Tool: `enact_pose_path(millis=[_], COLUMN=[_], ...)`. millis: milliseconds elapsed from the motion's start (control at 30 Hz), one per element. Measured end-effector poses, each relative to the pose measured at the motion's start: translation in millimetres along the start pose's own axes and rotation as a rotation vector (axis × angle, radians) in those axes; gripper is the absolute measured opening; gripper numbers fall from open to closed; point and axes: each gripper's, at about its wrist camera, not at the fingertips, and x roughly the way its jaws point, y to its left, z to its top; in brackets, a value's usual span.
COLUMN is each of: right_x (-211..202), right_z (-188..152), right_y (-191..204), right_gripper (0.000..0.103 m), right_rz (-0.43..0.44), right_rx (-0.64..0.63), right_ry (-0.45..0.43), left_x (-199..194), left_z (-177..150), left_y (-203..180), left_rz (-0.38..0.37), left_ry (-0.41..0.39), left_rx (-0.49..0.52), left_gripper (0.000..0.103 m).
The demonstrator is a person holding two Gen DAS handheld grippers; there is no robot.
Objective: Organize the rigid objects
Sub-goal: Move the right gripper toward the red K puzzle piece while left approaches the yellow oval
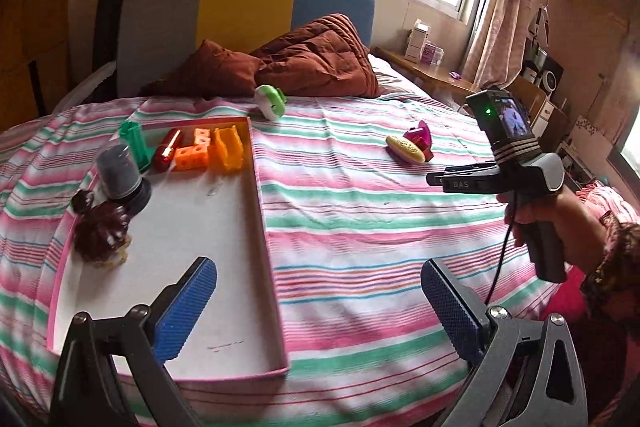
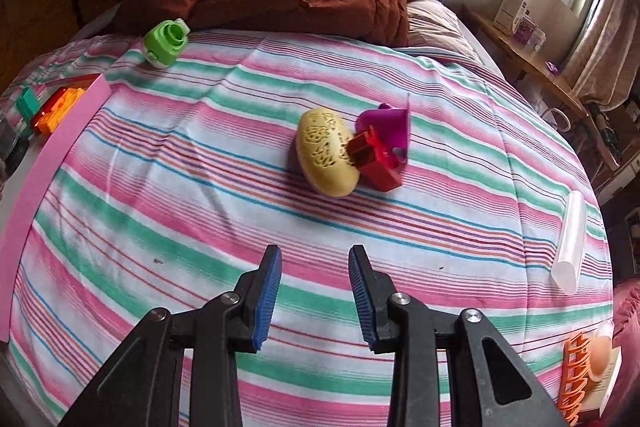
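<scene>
The shallow pink-walled cardboard tray (image 1: 262, 187) lay on the striped pink, green and white bedsheet (image 1: 380, 211), and places here are told from that tray. Inside its far end stood an orange slotted plastic rack (image 1: 229, 149), an orange holed block (image 1: 194, 155), a red glossy capsule-shaped piece (image 1: 167, 151) and a green plastic upright piece (image 1: 134, 143). Along its left wall sat a grey cylinder on a black base (image 1: 122, 179) and a dark brown glossy figurine (image 1: 100, 231), blurred, its shape hard to make out.

Beyond the tray's far corner lay a green and white round cap (image 1: 271, 101). Well to the tray's right, a yellow oval perforated piece (image 2: 327, 157) touched a red plastic block (image 2: 374, 163) and a magenta cone-shaped piece (image 2: 390, 131), partly hidden behind them.

The left gripper (image 1: 318, 311) hung over the tray's near right corner, fingers spread wide with nothing between them. The right gripper (image 2: 315, 297) was over the sheet on the near side of the yellow oval, fingers parted a little, gripping nothing. At the right-wrist picture's lower right edge an orange ribbed item (image 2: 578, 383) was cut off.
</scene>
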Motion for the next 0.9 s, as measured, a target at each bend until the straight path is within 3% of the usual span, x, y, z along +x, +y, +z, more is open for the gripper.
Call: enact_pose_path(millis=[100,367,633,900], right_x=[7,12,9,2], right_z=[-2,-5,-9,-6], right_y=[-20,-65,-88,-101], right_gripper=[0.034,0.035,0.035,0.036], right_rz=[0.040,-0.019,-0.017,0.010], right_rx=[0.095,0.300,0.409,0.476], right_ry=[0.012,0.094,0.102,0.077], left_x=[8,55,143,233], left_z=[11,47,93,139], left_y=[-14,-51,-86,-92], left_rz=[-0.012,-0.040,-0.014,0.020], left_ry=[0.004,0.056,0.157,0.254], left_rx=[0.012,-0.024,-0.105,-0.272], left_gripper=[0.103,0.103,0.103,0.103])
